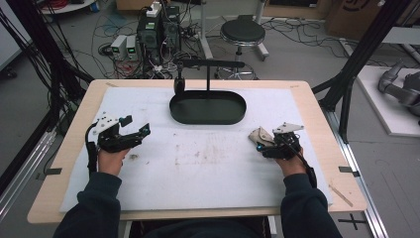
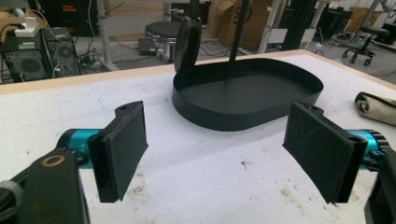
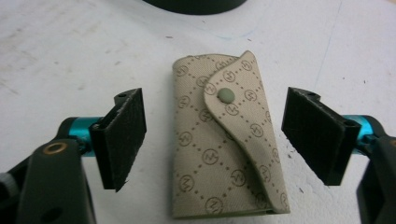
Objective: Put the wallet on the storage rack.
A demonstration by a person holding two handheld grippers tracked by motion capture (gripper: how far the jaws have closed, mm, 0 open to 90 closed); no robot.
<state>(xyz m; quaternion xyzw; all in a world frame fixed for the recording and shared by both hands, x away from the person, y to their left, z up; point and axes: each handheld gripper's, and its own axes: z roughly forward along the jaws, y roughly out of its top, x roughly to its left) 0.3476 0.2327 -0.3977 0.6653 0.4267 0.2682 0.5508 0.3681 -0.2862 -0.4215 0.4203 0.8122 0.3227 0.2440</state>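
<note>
The beige pouch [image 3: 229, 140] lies flat on the white mat [image 1: 208, 163] at the right side of the table, its flap closed with a small grey-green snap; its fabric carries a repeating monogram in little circles joined by dotted diagonal lines, but I cannot make out the letters as a brand. The right gripper [image 3: 224, 135] stands over it with its jaws wide apart, one on each side of the pouch and neither touching it. The left gripper [image 1: 132, 133] is well apart at the left of the mat, jaws also spread and holding nothing. At the far middle sits a black oval tray [image 1: 208, 108] with a thin upright post and crossbar, a dark round disc hanging at its left end. Nothing lies between the right gripper's jaws and the pouch. Beyond the table stand a black stool [image 1: 242, 32] and electronics boxes among cables.
</note>
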